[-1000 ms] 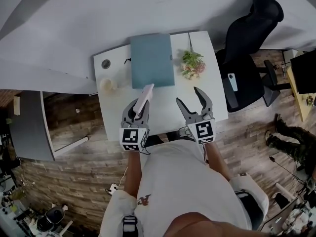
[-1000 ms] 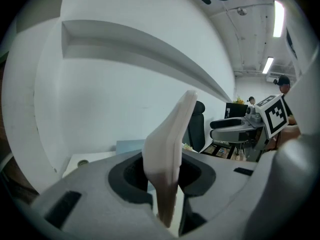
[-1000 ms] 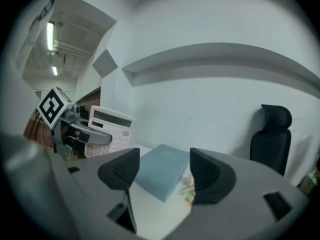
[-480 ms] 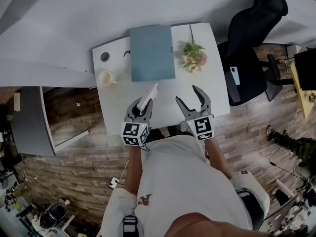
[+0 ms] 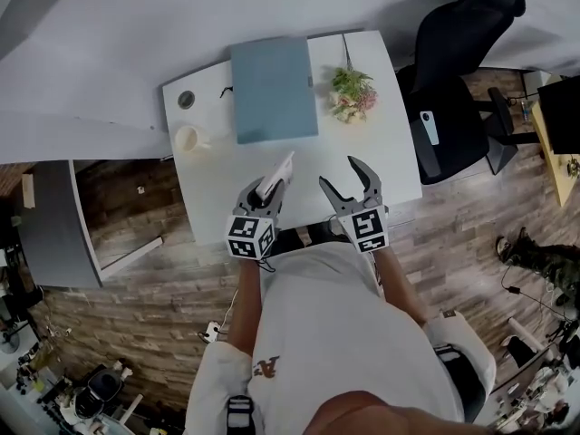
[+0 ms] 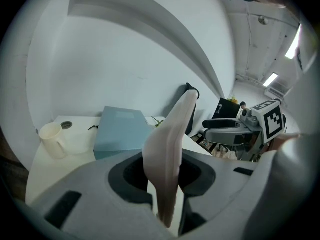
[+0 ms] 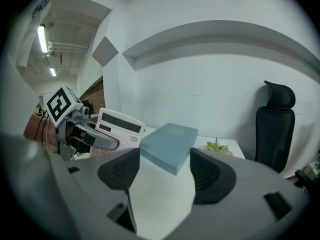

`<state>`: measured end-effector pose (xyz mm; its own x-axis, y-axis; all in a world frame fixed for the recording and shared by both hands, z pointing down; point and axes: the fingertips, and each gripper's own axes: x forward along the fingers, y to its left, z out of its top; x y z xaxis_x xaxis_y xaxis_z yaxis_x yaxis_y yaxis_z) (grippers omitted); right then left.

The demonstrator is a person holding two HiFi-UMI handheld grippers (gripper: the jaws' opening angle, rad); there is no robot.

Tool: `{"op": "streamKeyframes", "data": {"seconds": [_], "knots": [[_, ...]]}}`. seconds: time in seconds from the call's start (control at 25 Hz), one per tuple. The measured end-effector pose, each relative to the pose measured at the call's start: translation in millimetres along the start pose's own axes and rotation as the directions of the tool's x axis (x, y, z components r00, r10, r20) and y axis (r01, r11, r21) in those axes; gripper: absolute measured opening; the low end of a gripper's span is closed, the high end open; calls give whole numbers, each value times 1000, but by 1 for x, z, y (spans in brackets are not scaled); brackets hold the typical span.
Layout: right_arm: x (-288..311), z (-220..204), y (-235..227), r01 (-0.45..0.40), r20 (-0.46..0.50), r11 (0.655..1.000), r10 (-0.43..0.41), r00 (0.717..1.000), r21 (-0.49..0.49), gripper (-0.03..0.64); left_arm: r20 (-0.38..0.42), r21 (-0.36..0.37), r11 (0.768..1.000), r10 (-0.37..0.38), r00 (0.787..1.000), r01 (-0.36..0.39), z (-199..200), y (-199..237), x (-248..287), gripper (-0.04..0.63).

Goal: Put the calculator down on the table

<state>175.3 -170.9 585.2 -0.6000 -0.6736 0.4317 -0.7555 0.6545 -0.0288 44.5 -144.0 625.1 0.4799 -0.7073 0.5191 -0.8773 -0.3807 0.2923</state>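
We see a white table mid-frame | blue box at its upper centre | our left gripper, lower centre, clamps the calculator on edge over the table's near part | our right gripper just right of it, jaws wide, empty | flowers upper right | cup left

Even, diffuse light; faint shadows. Flare off ceiling strip lights. Gripper views: heavy fisheye, dark vignetted corners, soft foreground.
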Motion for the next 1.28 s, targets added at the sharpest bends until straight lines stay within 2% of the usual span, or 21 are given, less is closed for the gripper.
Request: {"op": "streamKeyframes", "data": {"seconds": [0.68, 0.96, 1.28], "knots": [[16, -53, 24, -59, -128, 998, 61, 990, 24, 304, -115, -140, 987, -92, 989, 76, -62, 1, 30, 118], [23, -73, 31, -73, -174, 997, 78, 982, 34, 304, -146, -219, 970, -135, 980, 101, -83, 1, 41, 118], [27, -90, 34, -82, -213, 996, 89, 973, 40, 304, -195, -277, 953, -182, 964, 124, -107, -1, 53, 118]]}}
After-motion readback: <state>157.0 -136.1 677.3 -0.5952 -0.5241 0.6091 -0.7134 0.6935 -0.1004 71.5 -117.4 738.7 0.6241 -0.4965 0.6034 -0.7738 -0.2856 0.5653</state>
